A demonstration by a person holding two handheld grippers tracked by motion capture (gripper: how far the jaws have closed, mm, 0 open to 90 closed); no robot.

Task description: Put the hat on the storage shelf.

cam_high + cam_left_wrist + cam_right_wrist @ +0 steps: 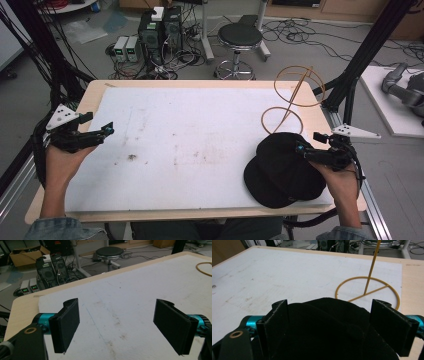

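We see a black cap point(280, 170), soft and rumpled, brim toward us on the desk point(170, 145), right gripper point(301, 148) wide open around its crown, left gripper point(107, 131) open, empty.

Cap point(280, 167) on mat point(190, 145), right front; wire stand point(292, 100) just behind it; stool point(240, 37) beyond table point(92, 92).

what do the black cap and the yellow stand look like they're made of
The black cap looks like soft matte fabric: it sags into folds and shows no shine. The yellow stand looks like thin metal wire or rod with a smooth painted coat, bent into rings around a straight stem; it could be coated plastic.
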